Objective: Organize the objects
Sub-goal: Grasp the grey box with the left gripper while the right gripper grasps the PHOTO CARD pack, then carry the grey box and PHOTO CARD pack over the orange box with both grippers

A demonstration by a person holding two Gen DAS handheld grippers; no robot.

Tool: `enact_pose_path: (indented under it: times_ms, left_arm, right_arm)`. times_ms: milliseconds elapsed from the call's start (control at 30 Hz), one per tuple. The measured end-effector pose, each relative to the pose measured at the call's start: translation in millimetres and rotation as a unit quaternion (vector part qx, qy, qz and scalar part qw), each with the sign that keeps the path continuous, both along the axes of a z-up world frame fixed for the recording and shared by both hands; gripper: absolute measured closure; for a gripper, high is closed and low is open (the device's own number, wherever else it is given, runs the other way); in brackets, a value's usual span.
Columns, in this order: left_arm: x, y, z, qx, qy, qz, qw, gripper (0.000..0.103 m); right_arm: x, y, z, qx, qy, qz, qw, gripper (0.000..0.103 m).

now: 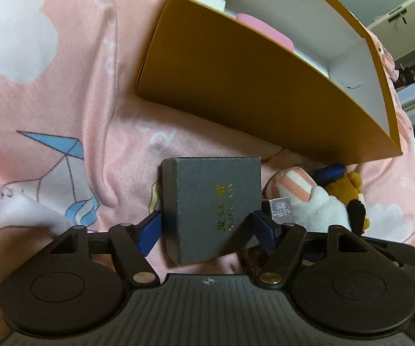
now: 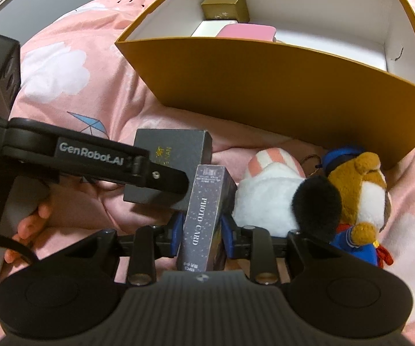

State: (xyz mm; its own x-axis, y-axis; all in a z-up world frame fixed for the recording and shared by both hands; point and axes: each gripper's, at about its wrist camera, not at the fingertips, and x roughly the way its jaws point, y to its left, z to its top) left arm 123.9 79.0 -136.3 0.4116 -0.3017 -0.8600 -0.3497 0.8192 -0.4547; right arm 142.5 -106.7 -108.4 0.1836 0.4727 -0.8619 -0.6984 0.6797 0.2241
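So the left hand-held gripper has its blue pads on both sides of the grey gift box, looks clamped on it, with the box sitting just off the pink bedspread and its flat face toward the camera. Moving right, the right hand-held gripper is pinched on the photo card box, whose long axis runs straight out along the fingers. Right beside that are the white plush and the brown bear plush, lying on the bed, untouched. The orange storage box sits straight ahead and above both grippers, open side up, with a gold box and a pink item already inside. My guess is both loads go forward and up over that near wall; the right one looks a bit nearer.
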Motion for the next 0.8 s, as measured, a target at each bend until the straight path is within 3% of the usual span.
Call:
enact_pose_path:
  times_ms: [100,333,533,800]
  left_arm:
    - [1.1,0.5,-3.2,-0.006,0.001,0.005,1.0000,0.024]
    - [-14.5,5.3,11.7,0.001,-0.023,0.021,0.9995,0.051]
    - [-33.2,7.7,33.3,0.019,-0.066,0.010,0.9976,0.060]
    - [-46.0,10.5,61.3,0.018,-0.112,0.001,0.9935,0.061]
  right_arm:
    - [1.9,1.1,-1.4,-0.003,-0.002,0.001,1.000,0.073]
    - [0.8,-7.2,5.5,0.004,0.001,-0.013,1.000,0.074]
    - [0.4,-18.0,21.6,0.020,-0.009,-0.026,0.999,0.076]
    - [4.3,-28.2,46.8,0.056,-0.024,-0.044,0.997,0.078]
